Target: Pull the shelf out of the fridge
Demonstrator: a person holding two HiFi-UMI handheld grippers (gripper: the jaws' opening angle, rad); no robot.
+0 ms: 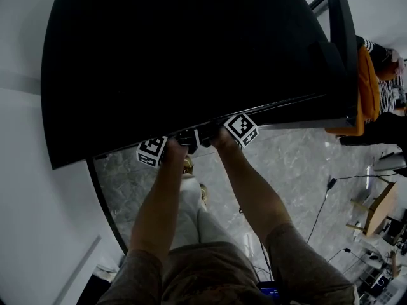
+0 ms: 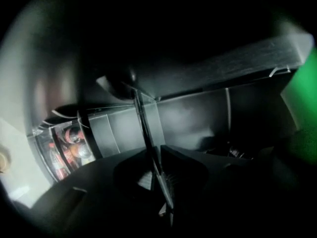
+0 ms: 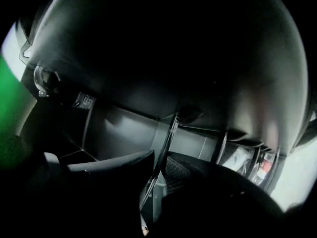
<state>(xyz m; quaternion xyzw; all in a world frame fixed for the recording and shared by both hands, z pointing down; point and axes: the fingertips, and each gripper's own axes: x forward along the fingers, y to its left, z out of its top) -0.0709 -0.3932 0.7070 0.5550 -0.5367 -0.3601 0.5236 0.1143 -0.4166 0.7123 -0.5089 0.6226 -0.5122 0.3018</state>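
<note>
In both gripper views the fridge shelf shows as a thin plate seen edge-on, running away between the jaws. My left gripper (image 2: 154,165) has a dark pad tight against each side of the shelf (image 2: 141,118). My right gripper (image 3: 159,167) clamps the same shelf (image 3: 171,133) in the same way. In the head view both arms reach under the black fridge top (image 1: 191,56). Only the left marker cube (image 1: 152,151) and the right marker cube (image 1: 240,129) show there; the jaws and the shelf are hidden.
Door racks with cans and bottles (image 2: 69,148) sit left of the left gripper, and packages (image 3: 252,162) sit right of the right gripper. The fridge door (image 1: 346,56) stands open at the right. A seated person (image 1: 381,75), a cable and furniture are on the marble floor.
</note>
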